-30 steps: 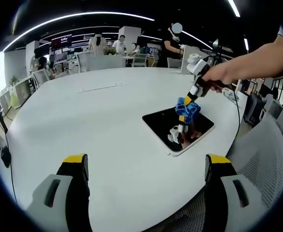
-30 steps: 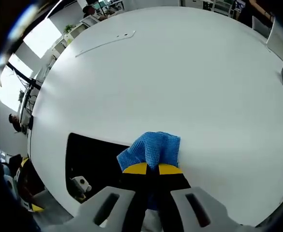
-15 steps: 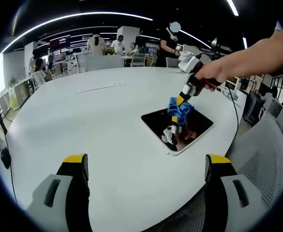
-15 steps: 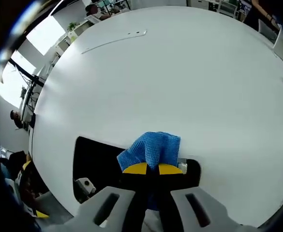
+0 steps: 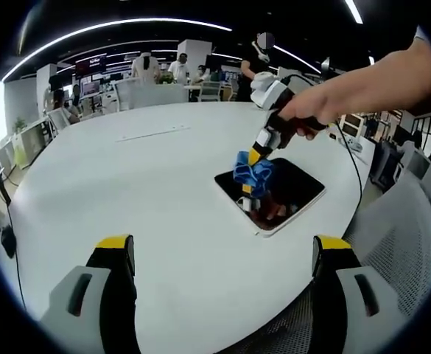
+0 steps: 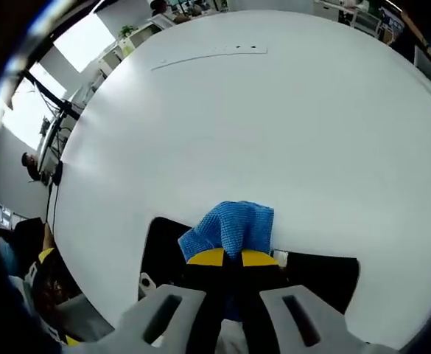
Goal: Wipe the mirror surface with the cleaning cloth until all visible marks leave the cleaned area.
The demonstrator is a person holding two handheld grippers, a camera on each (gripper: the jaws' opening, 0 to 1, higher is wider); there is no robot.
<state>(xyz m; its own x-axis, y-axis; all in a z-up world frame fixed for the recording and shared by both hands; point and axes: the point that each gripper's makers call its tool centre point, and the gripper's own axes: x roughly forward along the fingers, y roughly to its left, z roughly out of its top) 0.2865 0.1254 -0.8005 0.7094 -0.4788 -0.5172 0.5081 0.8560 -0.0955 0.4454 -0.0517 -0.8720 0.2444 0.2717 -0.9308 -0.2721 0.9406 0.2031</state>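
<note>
The right gripper (image 5: 250, 158), held by a hand (image 5: 312, 112), has its jaws clamped on the blue cleaning cloth (image 6: 231, 227), pressed at the mirror's (image 5: 292, 188) left end. The rectangular mirror lies flat on the white table (image 5: 141, 192), long axis running diagonally toward the table edge. The left gripper (image 5: 222, 284) hovers apart from it, jaws spread wide.

Left tongs (image 5: 219, 254): two thick black jaws with yellow tips and grey plastic blocks lower down.
Right tongs (image 6: 233, 257): same black jaws, yellow tips, grey blocks with dark slots.
Right tongs from afar (image 5: 256, 153): white and black body, yellow tip.
Hand (image 5: 303, 112): bare, no glove or sleeve showing.
</note>
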